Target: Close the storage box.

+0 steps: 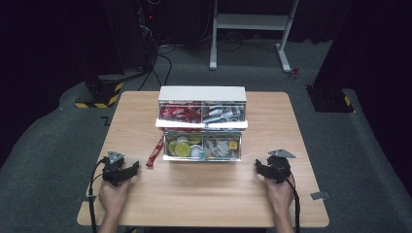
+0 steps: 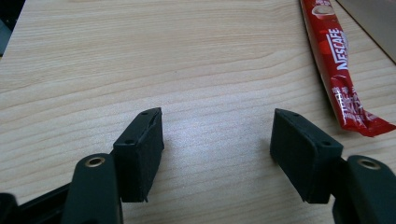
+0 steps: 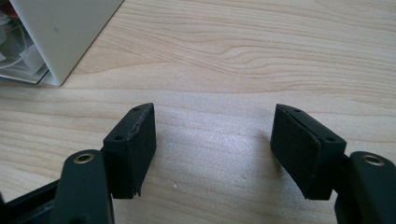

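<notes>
Your left tool [image 1: 127,174] and right tool [image 1: 265,171] rested spread and empty on the wooden counter [image 1: 204,194]. Grey carpet [image 1: 43,160] surrounded it in a dark room.

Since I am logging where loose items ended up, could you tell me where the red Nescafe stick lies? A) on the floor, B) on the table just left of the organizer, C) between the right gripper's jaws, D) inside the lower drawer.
B: the red Nescafe stick lies flat on the table, just left of the drawer organizer, ahead of the open left gripper.
</notes>
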The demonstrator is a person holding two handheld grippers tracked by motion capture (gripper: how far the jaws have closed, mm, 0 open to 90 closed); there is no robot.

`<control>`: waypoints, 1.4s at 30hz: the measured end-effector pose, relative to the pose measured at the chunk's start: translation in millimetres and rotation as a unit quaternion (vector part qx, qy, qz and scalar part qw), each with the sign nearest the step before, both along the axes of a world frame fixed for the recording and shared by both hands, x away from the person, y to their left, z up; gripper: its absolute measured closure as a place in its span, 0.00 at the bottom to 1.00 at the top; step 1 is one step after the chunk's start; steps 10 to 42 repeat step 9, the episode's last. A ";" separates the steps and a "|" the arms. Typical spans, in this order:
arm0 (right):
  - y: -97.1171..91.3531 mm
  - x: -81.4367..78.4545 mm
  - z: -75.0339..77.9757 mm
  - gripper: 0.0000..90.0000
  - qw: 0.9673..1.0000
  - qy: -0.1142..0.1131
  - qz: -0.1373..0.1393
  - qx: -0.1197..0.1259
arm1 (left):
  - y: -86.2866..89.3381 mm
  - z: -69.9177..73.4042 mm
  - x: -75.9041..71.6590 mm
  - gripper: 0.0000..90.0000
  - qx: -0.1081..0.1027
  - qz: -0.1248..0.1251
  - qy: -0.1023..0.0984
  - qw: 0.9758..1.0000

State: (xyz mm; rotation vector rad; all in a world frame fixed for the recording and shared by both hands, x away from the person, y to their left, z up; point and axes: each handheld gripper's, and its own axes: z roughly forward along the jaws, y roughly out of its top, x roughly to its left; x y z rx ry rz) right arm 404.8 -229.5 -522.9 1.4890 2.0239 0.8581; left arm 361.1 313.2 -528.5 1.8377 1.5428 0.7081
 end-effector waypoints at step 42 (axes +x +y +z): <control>0.1 -2.5 -0.2 0.35 1.000 -0.002 0.004 -0.001 | -0.2 0.0 0.0 0.38 0.000 -0.001 0.000 1.000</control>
